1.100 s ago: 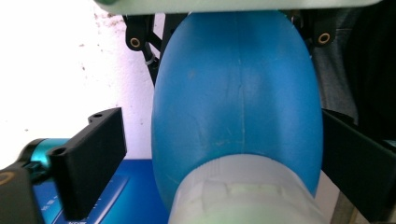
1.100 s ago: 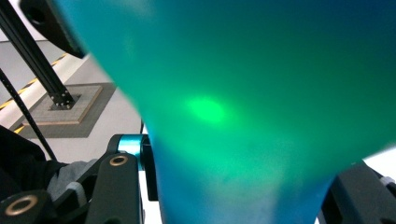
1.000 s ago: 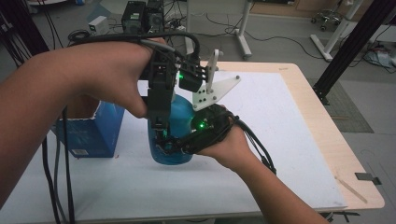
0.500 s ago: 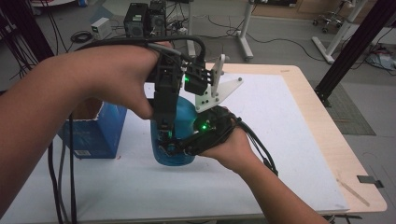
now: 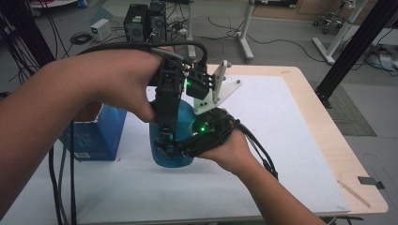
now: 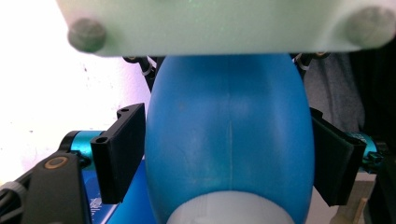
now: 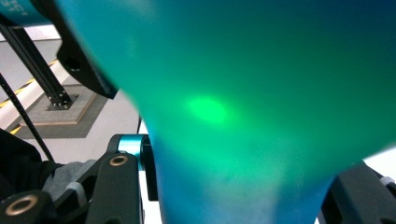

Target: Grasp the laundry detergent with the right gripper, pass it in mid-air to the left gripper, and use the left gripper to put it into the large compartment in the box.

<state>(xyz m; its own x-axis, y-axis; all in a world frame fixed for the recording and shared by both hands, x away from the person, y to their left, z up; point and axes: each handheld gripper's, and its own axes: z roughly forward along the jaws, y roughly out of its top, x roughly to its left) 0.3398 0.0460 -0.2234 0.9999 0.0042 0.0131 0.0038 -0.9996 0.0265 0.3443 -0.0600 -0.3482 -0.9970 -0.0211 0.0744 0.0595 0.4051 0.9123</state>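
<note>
Blue bottle (image 5: 172,140): upright on white table (image 5: 281,154).
Left gripper (image 5: 165,133): my jaws clamp bottle's sides.
Right gripper (image 5: 176,150): jaws hug its base.
Behind bottle: blue box (image 5: 96,136), grey floor (image 5: 281,47).

The blue bottle (image 6: 229,140) is showing smooth, semi-matt plastic with a faint mould seam, turning translucent and glowing green (image 7: 261,107) up close; black matt plastic pads (image 6: 119,151) are pressing it, and the table (image 5: 324,136) is showing pale wood edging around a white matt top
</note>
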